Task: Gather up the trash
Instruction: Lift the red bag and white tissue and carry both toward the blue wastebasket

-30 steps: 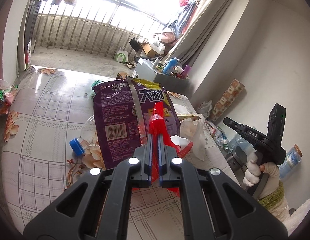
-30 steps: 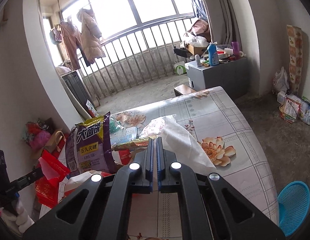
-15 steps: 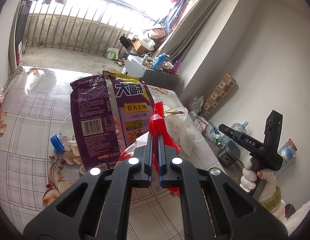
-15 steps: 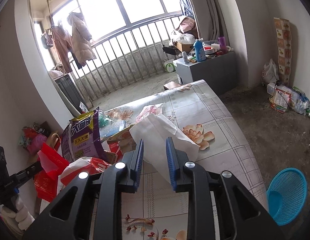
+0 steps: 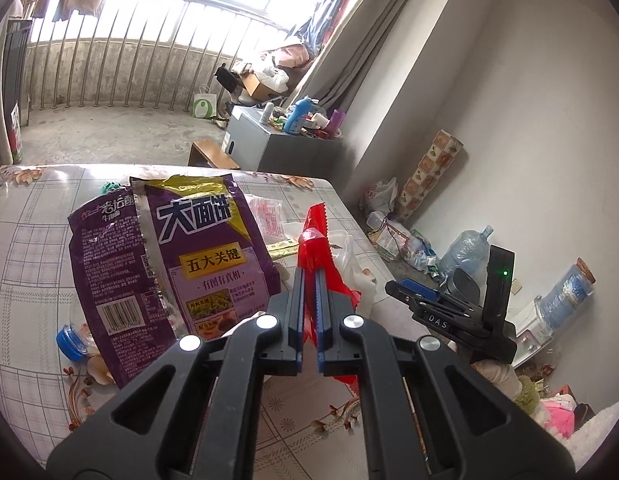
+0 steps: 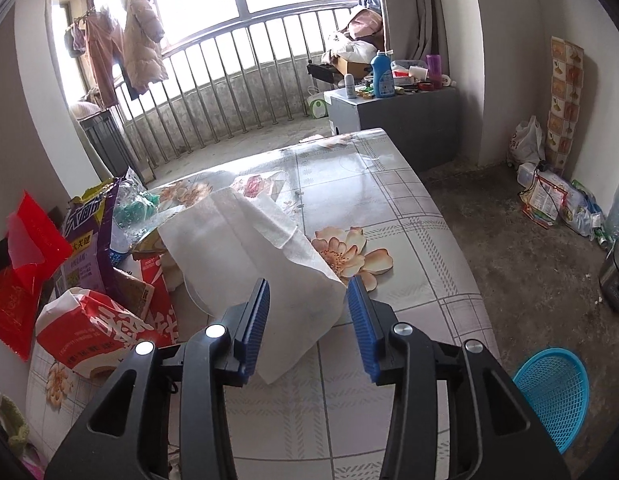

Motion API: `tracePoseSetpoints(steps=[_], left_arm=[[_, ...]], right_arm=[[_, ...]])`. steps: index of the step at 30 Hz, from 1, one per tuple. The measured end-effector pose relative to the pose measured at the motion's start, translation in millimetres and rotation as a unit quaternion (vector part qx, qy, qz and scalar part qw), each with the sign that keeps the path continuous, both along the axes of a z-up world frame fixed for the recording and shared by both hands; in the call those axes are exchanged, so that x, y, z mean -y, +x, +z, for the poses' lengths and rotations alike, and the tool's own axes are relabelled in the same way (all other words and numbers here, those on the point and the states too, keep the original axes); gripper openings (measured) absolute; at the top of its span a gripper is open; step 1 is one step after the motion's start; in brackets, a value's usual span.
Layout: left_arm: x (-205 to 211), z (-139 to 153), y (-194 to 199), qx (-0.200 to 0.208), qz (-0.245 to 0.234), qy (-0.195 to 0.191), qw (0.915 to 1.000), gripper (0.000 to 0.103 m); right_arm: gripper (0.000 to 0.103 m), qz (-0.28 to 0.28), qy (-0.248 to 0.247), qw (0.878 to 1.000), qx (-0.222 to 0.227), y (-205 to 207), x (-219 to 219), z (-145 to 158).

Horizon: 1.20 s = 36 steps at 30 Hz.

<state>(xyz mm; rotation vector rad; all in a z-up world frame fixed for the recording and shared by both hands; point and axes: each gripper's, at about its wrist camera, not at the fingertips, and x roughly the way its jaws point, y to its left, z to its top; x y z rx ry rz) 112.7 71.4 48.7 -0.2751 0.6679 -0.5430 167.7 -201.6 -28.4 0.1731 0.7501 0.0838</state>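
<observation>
Trash is lying clustered toward the left and middle of the table [image 6: 409,216], whose right and far portions are showing bare floral cloth up to the rounded edge; beyond that edge, open concrete floor is running to the wall. One blue mesh basket [image 6: 553,396] is standing on the floor at near right, apart from the table. One white paper bag [image 6: 249,264] is lying in the middle, its near end reaching between the fingers of the right gripper [image 6: 308,316], whose jaws are standing apart and have just been opening; the pads are not pressing the bag. Compared with the earlier frames, where these jaws were shut, the gripper is now sitting lower and nearer the bag. One red wrapper [image 5: 315,248] is being pinched by the left gripper [image 5: 308,292], its jaws closed on the film, above the table's right half in the left view. Since a second ago this gripper is appearing shifted, so that the purple snack packet [image 5: 197,264] is now lying farther left of it. Two overlapping purple packets are showing, one blue bottle cap [image 5: 71,342] at near left, and one red-and-white carton [image 6: 97,328] at near left in the right view.
</observation>
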Motion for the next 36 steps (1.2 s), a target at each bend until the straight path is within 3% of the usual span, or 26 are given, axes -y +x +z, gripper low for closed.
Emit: tracePoseSetpoints(steps=[4,7,9,11,13,16,23,28,31,34,36], left_arm=[[17.0,-2.9,11.2,-0.011,-0.007,0.009,0.9999,0.003],[26.4,-5.1,12.3,-0.018,-0.01,0.017,0.9997,0.003],[31.2,-6.3,13.7,-0.021,-0.01,0.021,0.9995,0.003],[36.0,-6.9,16.5,-0.024,-0.011,0.023,0.9994,0.003],[41.2,-5.9,17.1,-0.024,-0.012,0.026,0.9993,0.003],[48.8,-2.9,16.9,-0.022,-0.016,0.031,0.9991,0.003],[73.4,10.2,6.5,-0.003,-0.038,0.037,0.9986,0.003],[91.5,13.0,-4.2,0.003,-0.058,0.038,0.9976,0.003],[98.7,11.6,-6.9,0.001,-0.063,0.038,0.9973,0.003],[100.4,8.0,-5.1,-0.005,-0.061,0.04,0.9973,0.003],[100.1,6.5,-3.7,-0.007,-0.056,0.045,0.9974,0.003]], right_arm=[[0.04,0.043,-0.051,0.998,-0.014,20.1,-6.1,-11.9],[0.038,0.048,-0.056,0.997,-0.02,30.2,-1.6,-21.0],[0.032,0.042,-0.045,0.998,-0.02,36.4,5.2,-24.2],[0.015,0.034,-0.02,0.999,-0.025,42.2,13.2,-28.5],[0.005,0.023,0.001,0.999,-0.032,46.5,19.4,-33.7],[0.003,0.001,0.029,1.0,-0.013,42.1,29.2,-29.9],[0.001,-0.061,0.1,0.991,0.07,-8.9,68.2,9.8],[0.002,-0.058,0.122,0.989,0.067,-28.8,84.0,12.9],[0.008,-0.036,0.092,0.995,0.034,-23.7,72.5,3.1],[0.044,-0.007,0.076,0.997,0.008,-9.3,57.2,-8.7],[0.044,0.009,0.06,0.998,-0.002,3.8,46.5,-16.8]])
